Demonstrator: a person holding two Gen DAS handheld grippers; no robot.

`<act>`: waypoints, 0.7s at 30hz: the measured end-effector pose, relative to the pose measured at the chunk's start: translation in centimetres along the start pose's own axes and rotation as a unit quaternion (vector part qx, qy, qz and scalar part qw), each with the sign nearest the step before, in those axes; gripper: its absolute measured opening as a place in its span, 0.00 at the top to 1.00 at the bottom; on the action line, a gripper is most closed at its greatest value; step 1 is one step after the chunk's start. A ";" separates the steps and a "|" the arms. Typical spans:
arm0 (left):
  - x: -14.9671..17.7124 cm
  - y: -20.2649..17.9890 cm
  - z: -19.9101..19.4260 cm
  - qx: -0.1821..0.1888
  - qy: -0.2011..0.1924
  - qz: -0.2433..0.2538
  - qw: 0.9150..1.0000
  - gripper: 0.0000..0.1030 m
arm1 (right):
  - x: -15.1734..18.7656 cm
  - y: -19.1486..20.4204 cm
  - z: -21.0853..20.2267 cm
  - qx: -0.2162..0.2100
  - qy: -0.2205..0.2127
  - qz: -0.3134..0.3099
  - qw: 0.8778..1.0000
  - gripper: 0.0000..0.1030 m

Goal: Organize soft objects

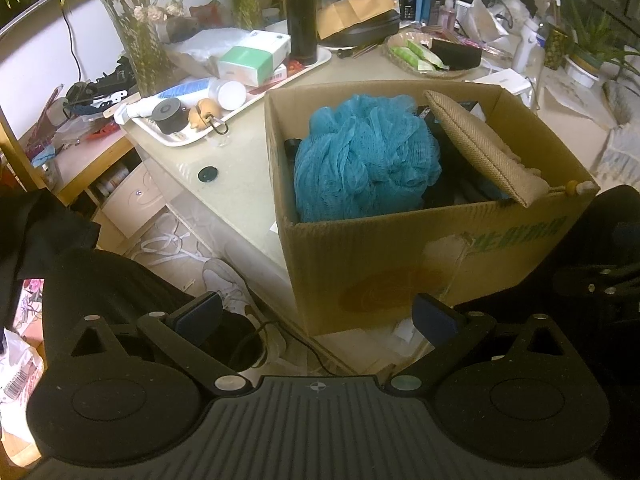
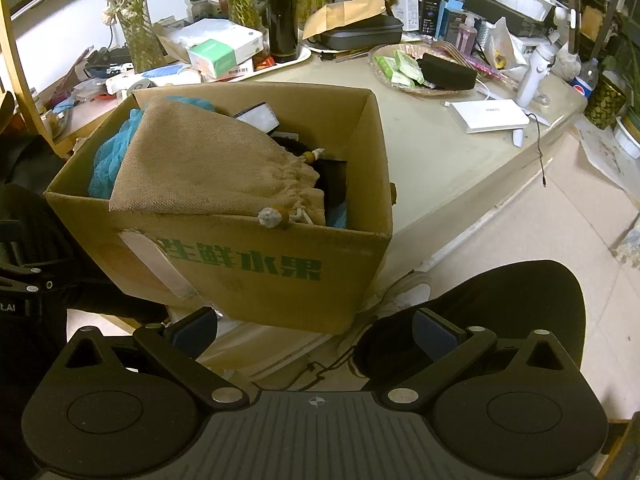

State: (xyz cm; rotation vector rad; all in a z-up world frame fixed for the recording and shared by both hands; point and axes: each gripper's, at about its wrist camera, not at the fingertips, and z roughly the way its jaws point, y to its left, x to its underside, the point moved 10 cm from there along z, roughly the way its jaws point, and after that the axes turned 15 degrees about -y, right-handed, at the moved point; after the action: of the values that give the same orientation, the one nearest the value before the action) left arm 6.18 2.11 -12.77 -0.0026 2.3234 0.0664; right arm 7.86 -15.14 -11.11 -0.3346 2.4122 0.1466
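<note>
Burlap drawstring pouch [image 2: 208, 168] lies slanted in the cardboard box [image 2: 248, 264], drawstring end draped over the near rim, long axis running up & away to the far-left; blue mesh loofah [image 1: 360, 160] beside it. Both sit ahead of & above the grippers. Right gripper [image 2: 316, 330] looks nearer the pouch; left gripper [image 1: 316, 314] faces the loofah. Both wide open, holding nothing. Box sits at the edge of a cluttered beige table [image 2: 440, 160]; tile floor below.

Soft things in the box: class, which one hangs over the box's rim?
The tan drawstring bag. Its gathered, corded end lies across the cardboard box's printed side, while the blue mesh sponge sits wholly inside.
</note>
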 end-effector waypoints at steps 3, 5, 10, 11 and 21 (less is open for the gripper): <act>0.1 0.0 0.0 0.000 0.001 0.001 1.000 0.00 | -0.1 -0.1 -0.1 0.001 -0.002 0.002 1.000 0.00; 0.1 0.0 0.0 0.000 0.002 0.001 1.000 0.00 | -0.1 -0.1 -0.1 0.001 -0.003 0.004 1.000 0.00; 0.1 0.1 0.1 -0.001 0.004 0.002 1.000 0.00 | -0.2 -0.3 0.0 -0.001 -0.003 0.007 1.000 0.00; 0.1 0.1 0.1 -0.002 0.005 0.002 1.000 0.00 | -0.2 -0.3 0.0 -0.002 -0.002 0.008 1.000 0.00; 0.0 0.3 0.1 -0.004 0.003 -0.001 1.000 0.00 | -0.2 -0.2 0.1 -0.006 -0.002 0.011 1.000 0.00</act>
State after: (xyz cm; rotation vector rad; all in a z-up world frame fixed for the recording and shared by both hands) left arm 6.22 2.37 -12.85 -0.0098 2.3300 0.0742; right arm 8.13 -15.29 -11.04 -0.3129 2.4130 0.1710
